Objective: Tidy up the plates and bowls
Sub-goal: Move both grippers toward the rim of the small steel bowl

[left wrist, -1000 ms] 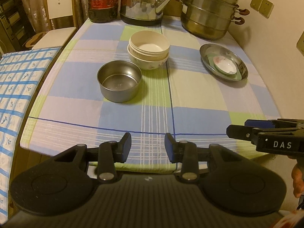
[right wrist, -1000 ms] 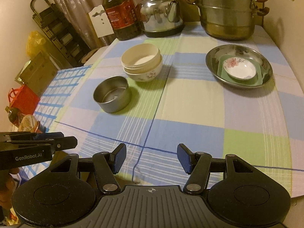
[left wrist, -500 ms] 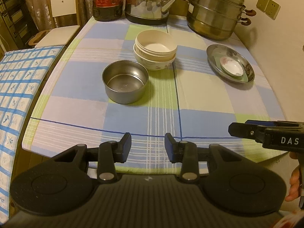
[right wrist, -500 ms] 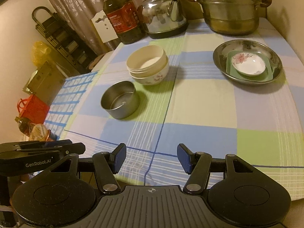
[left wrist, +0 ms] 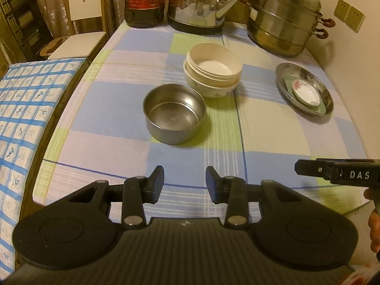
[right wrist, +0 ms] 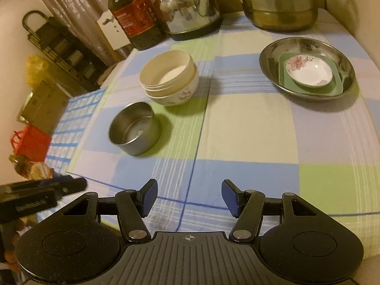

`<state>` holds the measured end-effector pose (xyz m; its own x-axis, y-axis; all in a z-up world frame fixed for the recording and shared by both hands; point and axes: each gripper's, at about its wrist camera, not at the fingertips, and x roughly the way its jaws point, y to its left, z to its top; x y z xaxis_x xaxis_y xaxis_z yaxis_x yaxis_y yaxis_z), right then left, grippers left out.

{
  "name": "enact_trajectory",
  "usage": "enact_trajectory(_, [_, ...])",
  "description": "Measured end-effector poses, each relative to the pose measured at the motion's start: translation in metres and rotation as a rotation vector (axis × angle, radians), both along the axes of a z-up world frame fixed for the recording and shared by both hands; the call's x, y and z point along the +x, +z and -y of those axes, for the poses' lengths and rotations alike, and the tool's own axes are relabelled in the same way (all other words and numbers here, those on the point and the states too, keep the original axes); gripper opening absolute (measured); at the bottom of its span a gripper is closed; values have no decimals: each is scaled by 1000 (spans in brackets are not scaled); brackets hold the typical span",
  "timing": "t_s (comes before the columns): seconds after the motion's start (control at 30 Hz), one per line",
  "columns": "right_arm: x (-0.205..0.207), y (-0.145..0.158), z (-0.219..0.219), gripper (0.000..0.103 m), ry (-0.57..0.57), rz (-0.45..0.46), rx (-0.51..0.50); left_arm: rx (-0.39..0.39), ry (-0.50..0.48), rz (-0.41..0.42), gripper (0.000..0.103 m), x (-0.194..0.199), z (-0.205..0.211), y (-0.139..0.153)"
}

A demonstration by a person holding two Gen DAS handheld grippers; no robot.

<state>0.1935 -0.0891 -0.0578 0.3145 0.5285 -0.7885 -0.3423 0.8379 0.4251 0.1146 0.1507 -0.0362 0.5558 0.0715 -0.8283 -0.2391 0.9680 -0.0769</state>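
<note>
On the checked tablecloth a round steel bowl (left wrist: 174,112) (right wrist: 134,128) stands alone. Just behind it, cream bowls (left wrist: 212,70) (right wrist: 169,76) are nested in a flowered bowl. At the right a steel plate (left wrist: 283,78) (right wrist: 268,54) carries a green square dish with a small flowered saucer (left wrist: 306,92) (right wrist: 308,70) on top. My left gripper (left wrist: 185,181) hovers open over the near table edge, nothing between its fingers. My right gripper (right wrist: 188,198) is also open and empty, over the near edge further right. Each gripper shows at the side of the other's view.
Along the back stand an oil bottle (left wrist: 144,0), a steel kettle (left wrist: 199,4) and a stacked steamer pot (left wrist: 283,16). A wall (left wrist: 351,71) runs close along the right. A chair (left wrist: 80,30) and a blue-checked surface (left wrist: 21,118) lie left of the table.
Both grippers have moved forward toward the table, so the bowls and plate look nearer and larger. Jaw gaps are unchanged and nothing on the table has moved.
</note>
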Motion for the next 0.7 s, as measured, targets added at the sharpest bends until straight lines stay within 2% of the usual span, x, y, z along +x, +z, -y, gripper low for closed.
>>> enact_trajectory(0.3, [21, -11, -23, 60, 6, -20, -16, -1, 14, -6, 35, 21, -36, -11])
enact_trajectory(0.53, [37, -17, -46, 60, 1, -12, -13, 24, -24, -1, 35, 44, -57, -20])
enact_trajectory(0.7, [49, -22, -66, 60, -2, -4, -8, 5, -46, -15, 35, 63, -71, -31])
